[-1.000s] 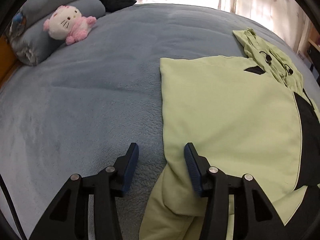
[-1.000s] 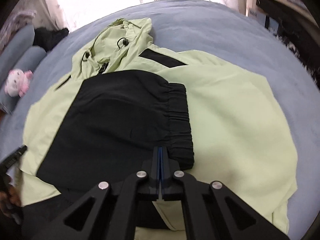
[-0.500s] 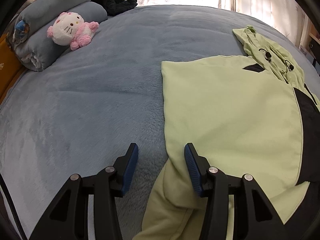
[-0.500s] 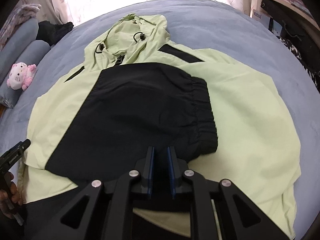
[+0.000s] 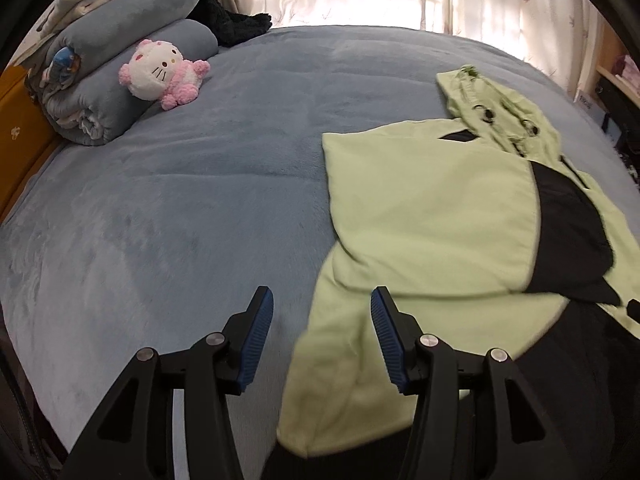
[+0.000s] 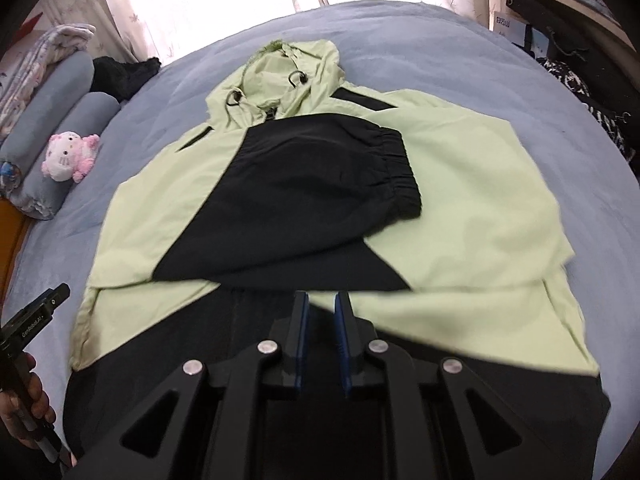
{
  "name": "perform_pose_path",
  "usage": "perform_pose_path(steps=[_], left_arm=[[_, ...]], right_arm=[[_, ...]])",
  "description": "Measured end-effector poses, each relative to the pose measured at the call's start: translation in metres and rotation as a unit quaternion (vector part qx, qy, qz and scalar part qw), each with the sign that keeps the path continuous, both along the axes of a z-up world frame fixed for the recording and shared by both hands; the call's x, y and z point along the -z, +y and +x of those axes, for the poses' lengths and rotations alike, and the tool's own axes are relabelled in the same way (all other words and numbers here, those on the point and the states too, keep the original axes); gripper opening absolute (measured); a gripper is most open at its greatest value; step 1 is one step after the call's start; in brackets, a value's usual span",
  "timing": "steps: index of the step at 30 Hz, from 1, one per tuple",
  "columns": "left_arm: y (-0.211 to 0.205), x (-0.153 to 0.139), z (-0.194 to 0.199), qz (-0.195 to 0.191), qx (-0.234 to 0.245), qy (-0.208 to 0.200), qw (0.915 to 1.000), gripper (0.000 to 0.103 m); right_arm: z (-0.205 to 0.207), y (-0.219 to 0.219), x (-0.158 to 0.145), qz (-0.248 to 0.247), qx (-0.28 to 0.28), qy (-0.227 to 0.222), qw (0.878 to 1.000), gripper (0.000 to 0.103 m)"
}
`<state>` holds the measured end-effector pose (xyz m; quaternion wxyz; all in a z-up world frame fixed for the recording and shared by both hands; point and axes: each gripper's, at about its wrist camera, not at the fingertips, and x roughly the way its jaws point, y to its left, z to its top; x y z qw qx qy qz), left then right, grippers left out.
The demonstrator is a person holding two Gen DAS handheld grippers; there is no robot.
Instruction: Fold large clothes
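A light green and black hooded jacket (image 5: 432, 216) (image 6: 472, 200) lies flat on the bed, hood (image 6: 288, 68) at the far end. One black sleeve (image 6: 312, 200) is folded across its chest. My left gripper (image 5: 321, 292) hovers over the jacket's near left edge. Its jaws are opening and the pads touch nothing, with the green cloth below the gap. My right gripper (image 6: 320, 295) hangs above the jacket's black lower part, jaws a narrow gap apart and empty. A hand (image 6: 24, 404) holding the left gripper shows at the lower left of the right wrist view.
The blue-grey bed cover (image 5: 180, 200) spreads to the left of the jacket. A pink and white plush toy (image 5: 160, 76) leans on rolled grey blankets (image 5: 120, 40) at the far left, beside a black garment (image 5: 236, 24). Shelves (image 6: 560, 0) stand to the right.
Both grippers have drawn back and up from the jacket, so more of it shows. The right jaws went from shut to a narrow gap. The jacket lies as before.
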<state>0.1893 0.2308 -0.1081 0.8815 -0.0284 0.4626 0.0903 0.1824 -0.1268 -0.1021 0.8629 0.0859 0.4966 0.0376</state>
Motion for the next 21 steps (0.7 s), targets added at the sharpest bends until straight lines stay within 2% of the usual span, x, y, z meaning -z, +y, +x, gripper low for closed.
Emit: perform_pose_path(steps=[6,13,15,17,19,21], left_arm=[[-0.009,-0.023,-0.055,-0.001,0.01,-0.02,0.9997,0.055],[-0.015,-0.038,-0.12,0.006,0.025,-0.023,0.9994,0.056],[-0.014,-0.04,-0.134,0.007,0.028,-0.024,0.9993,0.057],[-0.013,-0.041,-0.151,0.001,0.031,-0.025,0.9992,0.06],[-0.009,-0.04,-0.163,-0.014,0.036,-0.024,0.9989,0.063],[-0.003,-0.038,-0.179,-0.047,0.05,-0.029,0.9973,0.066]], right_arm=[[-0.054,-0.001,-0.026,-0.005,0.002,-0.033,0.999,0.013],[-0.115,-0.006,-0.048,-0.018,-0.001,-0.059,0.998,0.013],[-0.13,-0.01,-0.05,-0.019,0.001,-0.062,0.998,0.018],[-0.148,-0.018,-0.051,-0.021,0.005,-0.066,0.998,0.035],[-0.164,-0.026,-0.052,-0.023,0.008,-0.072,0.997,0.042],[-0.178,-0.034,-0.052,-0.031,0.008,-0.073,0.997,0.043]])
